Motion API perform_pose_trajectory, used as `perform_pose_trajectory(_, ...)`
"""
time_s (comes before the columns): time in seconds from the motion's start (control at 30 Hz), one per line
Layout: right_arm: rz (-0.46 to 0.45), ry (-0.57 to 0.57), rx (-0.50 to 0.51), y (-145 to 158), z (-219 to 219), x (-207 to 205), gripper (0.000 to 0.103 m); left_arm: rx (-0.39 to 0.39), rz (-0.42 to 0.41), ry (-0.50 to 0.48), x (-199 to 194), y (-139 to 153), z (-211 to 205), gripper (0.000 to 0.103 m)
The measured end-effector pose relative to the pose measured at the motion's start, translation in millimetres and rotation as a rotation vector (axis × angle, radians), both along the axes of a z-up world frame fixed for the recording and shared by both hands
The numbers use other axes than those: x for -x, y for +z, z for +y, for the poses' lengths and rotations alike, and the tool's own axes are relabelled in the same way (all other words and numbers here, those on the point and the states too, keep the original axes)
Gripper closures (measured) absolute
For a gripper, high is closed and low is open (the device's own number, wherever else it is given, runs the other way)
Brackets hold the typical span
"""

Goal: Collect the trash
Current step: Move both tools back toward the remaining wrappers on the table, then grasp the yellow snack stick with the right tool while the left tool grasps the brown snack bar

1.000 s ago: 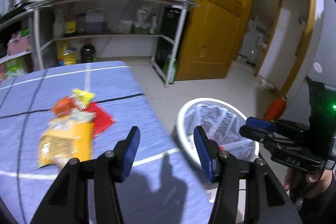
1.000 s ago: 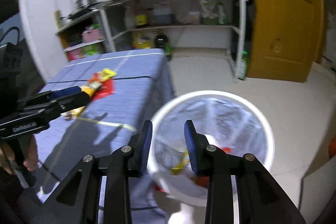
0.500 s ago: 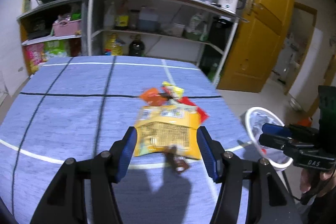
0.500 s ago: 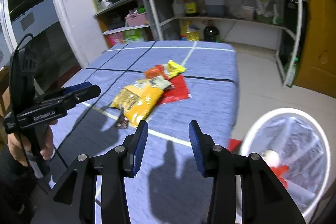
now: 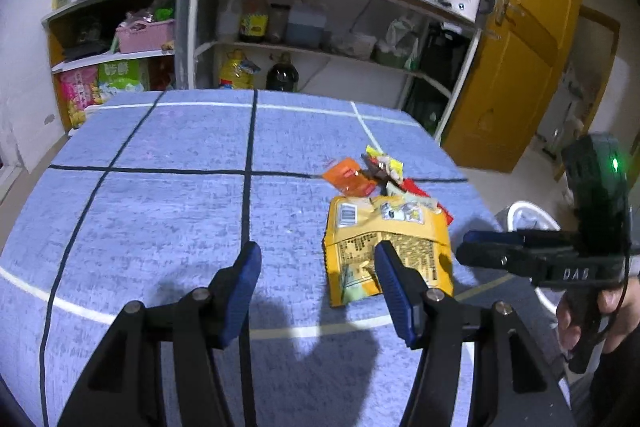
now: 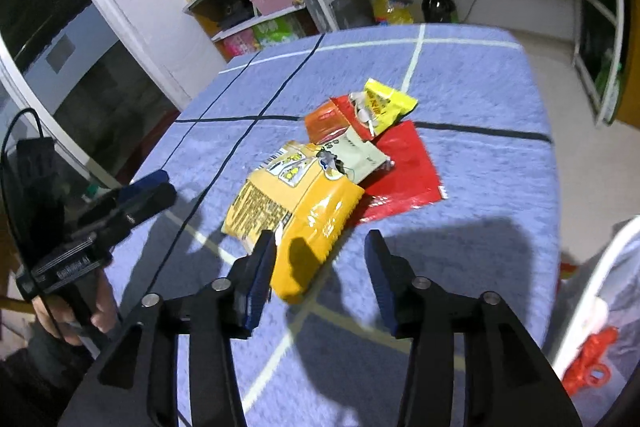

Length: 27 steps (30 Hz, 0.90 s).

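Blue tablecloth [image 5: 168, 211] under wrapper pile [image 6: 344, 155]

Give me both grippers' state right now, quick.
Left gripper: open, holding nothing, over the blue tablecloth.
Right gripper: open and empty; jaws have just been opening, above the yellow snack bag.

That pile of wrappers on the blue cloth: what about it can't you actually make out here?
- Large yellow bag: near end hidden by the right tool's finger, right wrist view; print too small.
- Red wrapper: mostly buried under other wrappers.
- White bin: cut off behind the tool, left wrist view.
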State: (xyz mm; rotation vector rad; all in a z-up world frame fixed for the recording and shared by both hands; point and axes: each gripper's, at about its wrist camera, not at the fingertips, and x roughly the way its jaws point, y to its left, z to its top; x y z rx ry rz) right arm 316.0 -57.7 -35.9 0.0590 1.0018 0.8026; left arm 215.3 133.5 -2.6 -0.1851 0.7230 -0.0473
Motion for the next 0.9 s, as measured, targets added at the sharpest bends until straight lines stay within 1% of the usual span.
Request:
perform_pose_trajectory(0.13, 0.072, 0.005, -0.011, -13.1, 7.9, -14.7, 0.054, -0.061, 0.039, 0.008, -14.1, -10.5, -3.6, 0.042)
perform_pose_trajectory(0.27, 0.092, 0.0, -0.035, -16.5, 9.9, -21.4, 0.054, -0.052, 0.079, 0.012, -19.7, -21.8, 0.4, 0.042)
perform_pose_trajectory(0.43, 0.148, -0.014, -0.084, -16.3, 11.3, -27.6, 0.055, -0.023, 0.118, 0.005, -22.2, -31.7, 2.6, 0.042)
perform_pose_trajectory(0.47, 0.147, -0.014, -0.097, -14.7, 11.0, -27.1, 0.058, -0.014, 0.118, 0.005, -22.6, -31.7, 2.5, 0.042)
perform_pose_trajectory(0.5, 0.135, -0.013, -0.104, -12.1, 11.4, -26.0, 0.069, -0.009, 0.117, 0.006, -22.4, -31.7, 3.1, 0.042)
perform_pose_trajectory(0.57, 0.118, -0.008, -0.109, -8.5, 13.9, -24.0, 0.077, -0.007, 0.119, 0.008, -22.5, -32.1, 3.3, 0.042)
perform_pose_trajectory(0.6, 0.113, -0.001, -0.116, -6.9, 15.3, -23.3, 0.087, -0.003, 0.121, 0.006, -22.6, -32.5, 3.0, 0.042)
perform_pose_trajectory(0.63, 0.107, 0.007, -0.116, -6.1, 17.7, -22.4, 0.09, -0.002, 0.12, 0.007, -22.4, -32.2, 2.7, 0.042)
perform_pose_trajectory(0.7, 0.09, 0.013, -0.119, -3.7, 19.6, -19.1, 0.094, -0.002, 0.105, 0.007, -19.9, -30.2, 2.7, 0.042)
perform_pose_trajectory(0.77, 0.078, 0.019, -0.134, 0.7, 18.0, -16.0, 0.095, 0.004, 0.093, 0.009, -17.1, -26.5, 2.8, 0.042)
perform_pose_trajectory(0.9, 0.033, -0.013, -0.186, 19.9, 1.2, -11.2, 0.096, 0.049, 0.052, -0.004, -6.4, -16.0, -1.6, 0.042)
